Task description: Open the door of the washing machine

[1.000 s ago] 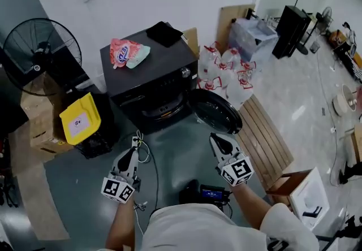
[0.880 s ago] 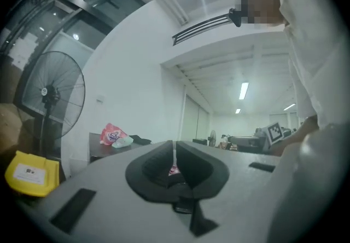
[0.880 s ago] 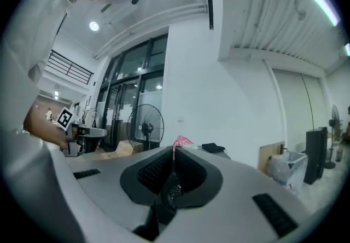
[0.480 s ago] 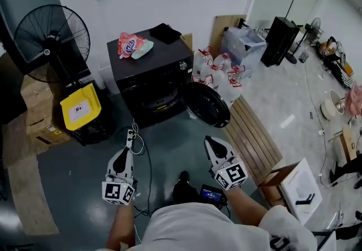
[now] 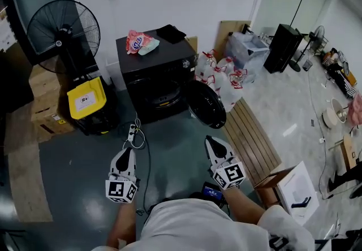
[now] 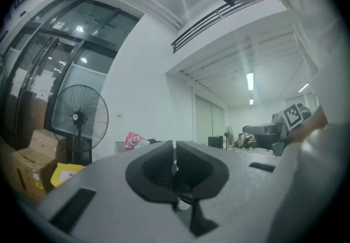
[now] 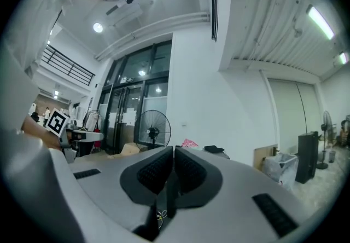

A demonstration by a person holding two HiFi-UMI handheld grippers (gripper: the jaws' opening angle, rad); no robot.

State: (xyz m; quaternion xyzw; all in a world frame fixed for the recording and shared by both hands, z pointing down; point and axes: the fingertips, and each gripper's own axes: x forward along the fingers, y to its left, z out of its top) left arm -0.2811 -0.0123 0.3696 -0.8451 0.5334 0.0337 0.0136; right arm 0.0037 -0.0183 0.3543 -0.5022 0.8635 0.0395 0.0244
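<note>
As both point level, left gripper [image 5: 126, 151] pinched closed, empty; right gripper [image 5: 211, 141] likewise. Open door [image 5: 207, 104] of washing machine [image 5: 148, 60] now farther off than second ago.

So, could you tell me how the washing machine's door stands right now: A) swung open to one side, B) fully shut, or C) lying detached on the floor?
A: the round door hangs open at the front corner of the washing machine, still attached to it.
</note>
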